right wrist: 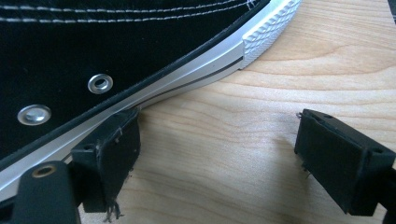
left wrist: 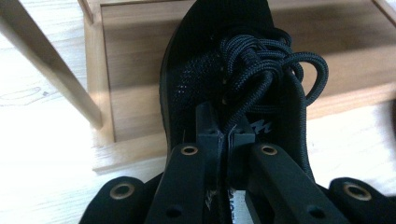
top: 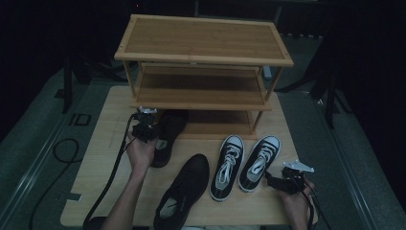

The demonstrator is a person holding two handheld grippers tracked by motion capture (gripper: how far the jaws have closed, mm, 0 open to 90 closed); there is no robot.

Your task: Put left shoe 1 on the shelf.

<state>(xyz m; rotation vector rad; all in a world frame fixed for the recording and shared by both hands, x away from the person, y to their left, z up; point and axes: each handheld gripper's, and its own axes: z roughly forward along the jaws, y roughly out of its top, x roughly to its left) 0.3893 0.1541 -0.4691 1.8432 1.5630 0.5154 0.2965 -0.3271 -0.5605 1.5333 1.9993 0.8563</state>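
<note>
Black mesh shoe [left wrist: 196,79], toe at the wooden rack [top: 203,72], is pinched by the left tool [left wrist: 227,135]; the right tool [right wrist: 215,154] gapes empty beside a canvas sneaker [right wrist: 93,46].

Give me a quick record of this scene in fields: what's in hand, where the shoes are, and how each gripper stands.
work in hand: black shoe going toward the bottom shelf of the wooden rack
left gripper: shut on the black shoe's tongue
right gripper: open, beside the right sneaker, holding nothing
other shoes: second black shoe and left sneaker on the table
</note>
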